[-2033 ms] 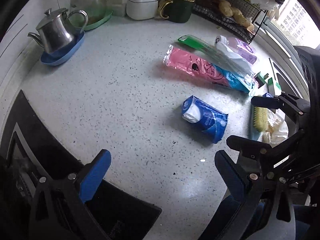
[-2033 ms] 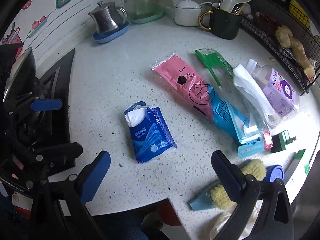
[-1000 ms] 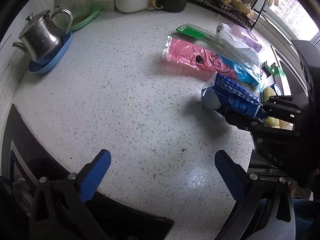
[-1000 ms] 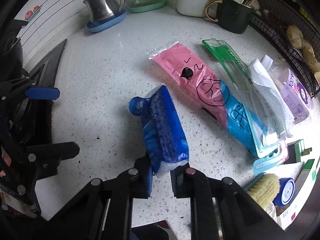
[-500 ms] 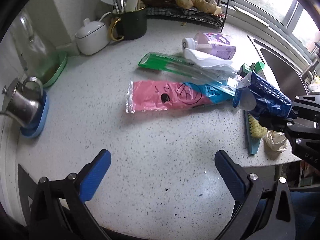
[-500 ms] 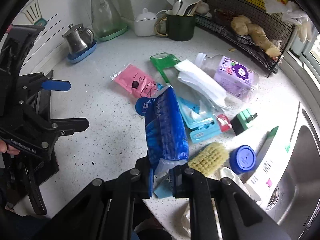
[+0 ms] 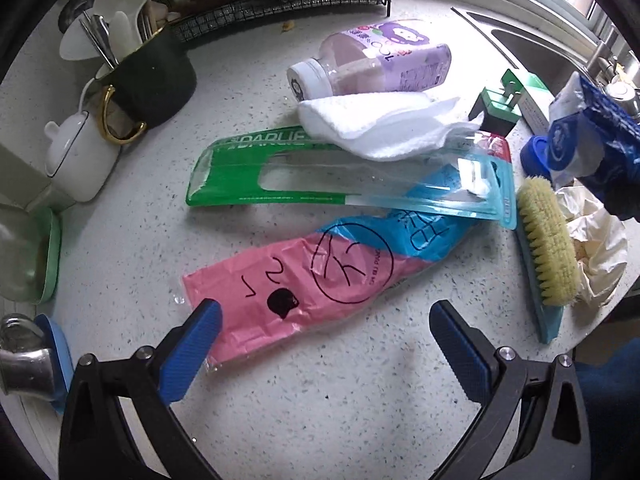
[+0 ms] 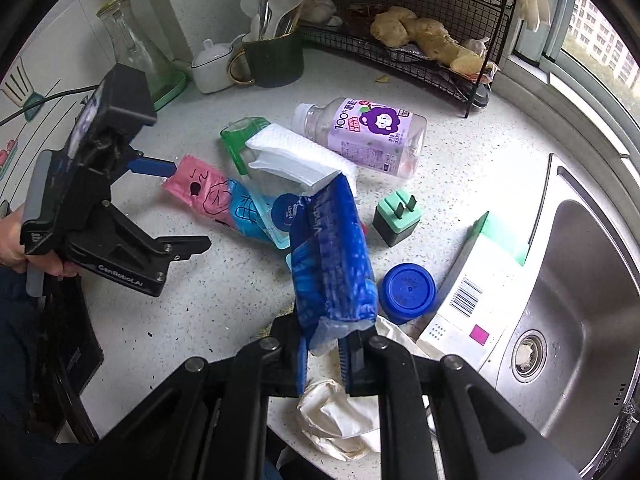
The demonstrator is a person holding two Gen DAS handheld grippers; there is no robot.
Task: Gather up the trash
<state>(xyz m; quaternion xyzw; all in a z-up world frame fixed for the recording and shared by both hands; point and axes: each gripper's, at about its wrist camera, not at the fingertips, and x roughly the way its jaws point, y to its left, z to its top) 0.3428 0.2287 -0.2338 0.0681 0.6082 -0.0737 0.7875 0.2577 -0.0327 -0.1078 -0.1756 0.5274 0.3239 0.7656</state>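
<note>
My right gripper (image 8: 323, 354) is shut on a blue tissue pack (image 8: 330, 260) and holds it above the counter's front edge; the pack also shows in the left wrist view (image 7: 592, 148) at the right. My left gripper (image 7: 320, 332) is open and empty, low over a pink and blue plastic wrapper (image 7: 320, 276); it also shows in the right wrist view (image 8: 172, 208). A green clear toothbrush package (image 7: 304, 176), a white folded tissue (image 7: 376, 124) and a purple drink bottle (image 7: 372, 64) lie beyond. A crumpled cream wrapper (image 8: 336, 416) lies at the counter edge.
A scrub brush (image 7: 546, 248), blue lid (image 8: 406, 288), green plug (image 8: 396, 216) and white box (image 8: 480, 292) lie near the sink (image 8: 580, 280). A dark green utensil mug (image 7: 154, 80), white sugar pot (image 7: 78, 152), glass carafe (image 8: 132, 48) and wire rack (image 8: 420, 40) stand at the back.
My right gripper has lifted the blue tissue pack off the counter and carried it right toward the sink side. My left gripper has moved in close over the pink wrapper.
</note>
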